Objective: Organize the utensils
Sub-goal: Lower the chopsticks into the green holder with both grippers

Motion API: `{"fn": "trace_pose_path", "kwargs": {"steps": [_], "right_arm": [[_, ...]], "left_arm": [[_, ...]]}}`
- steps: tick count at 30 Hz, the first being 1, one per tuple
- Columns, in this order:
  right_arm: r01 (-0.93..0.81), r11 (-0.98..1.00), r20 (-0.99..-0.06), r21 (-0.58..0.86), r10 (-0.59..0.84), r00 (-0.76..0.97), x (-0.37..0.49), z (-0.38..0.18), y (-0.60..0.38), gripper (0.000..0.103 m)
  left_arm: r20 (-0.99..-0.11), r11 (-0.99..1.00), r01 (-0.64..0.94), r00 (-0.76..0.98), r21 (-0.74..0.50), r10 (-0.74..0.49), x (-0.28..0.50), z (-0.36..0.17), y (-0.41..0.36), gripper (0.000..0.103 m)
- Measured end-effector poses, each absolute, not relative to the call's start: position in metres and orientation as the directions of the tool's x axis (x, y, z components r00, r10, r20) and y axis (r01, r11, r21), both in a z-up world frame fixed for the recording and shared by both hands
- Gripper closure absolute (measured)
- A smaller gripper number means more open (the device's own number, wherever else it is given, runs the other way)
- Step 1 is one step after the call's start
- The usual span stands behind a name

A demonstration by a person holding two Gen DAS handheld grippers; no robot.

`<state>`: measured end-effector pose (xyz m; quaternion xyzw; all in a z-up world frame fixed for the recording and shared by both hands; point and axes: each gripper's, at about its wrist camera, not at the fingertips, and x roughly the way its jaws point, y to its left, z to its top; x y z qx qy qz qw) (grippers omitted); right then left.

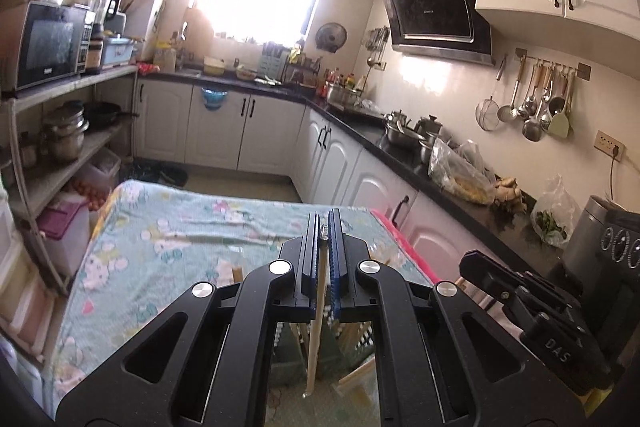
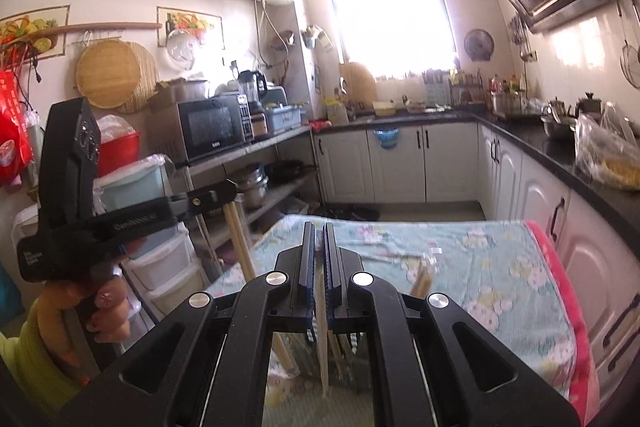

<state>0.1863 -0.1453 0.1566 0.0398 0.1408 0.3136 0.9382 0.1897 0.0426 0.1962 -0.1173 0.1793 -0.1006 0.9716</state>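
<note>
My left gripper [image 1: 323, 227] is shut on a pale wooden chopstick [image 1: 314, 339] that hangs down between its jaws above the table. My right gripper [image 2: 318, 239] is shut on another pale chopstick [image 2: 323, 347], also hanging down. In the right wrist view the left gripper [image 2: 218, 193] shows at the left with its chopstick [image 2: 240, 243]. In the left wrist view the right gripper's body [image 1: 520, 291] shows at the right. A green utensil holder with several chopsticks [image 2: 340, 351] sits below the right gripper, mostly hidden. More chopsticks [image 2: 422, 279] lie on the floral cloth [image 1: 168, 239].
The table with the floral cloth has a pink edge [image 2: 560, 287] on the right. White cabinets and a black counter [image 1: 400, 151] with pots and bags run along the right. A shelf with a microwave [image 1: 44, 43] stands on the left.
</note>
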Motion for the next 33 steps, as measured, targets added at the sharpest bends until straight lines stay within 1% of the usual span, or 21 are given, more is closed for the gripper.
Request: {"fn": "trace_pose_path", "kwargs": {"steps": [7,14,23,33], "right_arm": [[-0.585,0.796,-0.191,0.158,0.606,0.773,0.198,0.177,-0.142,0.099],[-0.58,0.802,-0.156,0.141,0.597,0.787,0.214,0.187,-0.136,0.099],[-0.555,0.821,-0.168,0.135,0.571,0.804,0.241,0.174,-0.13,0.099],[-0.535,0.832,-0.225,0.145,0.554,0.801,0.265,0.138,-0.121,0.099]], "left_arm": [[-0.283,0.969,0.119,0.942,-0.215,-0.178,0.2,0.213,0.04,0.101],[-0.269,0.977,0.079,0.954,-0.2,-0.132,0.216,0.212,0.041,0.101],[-0.294,0.982,0.054,0.95,-0.182,-0.106,0.235,0.191,0.038,0.101],[-0.358,0.983,0.044,0.928,-0.178,-0.107,0.249,0.157,0.039,0.101]]}}
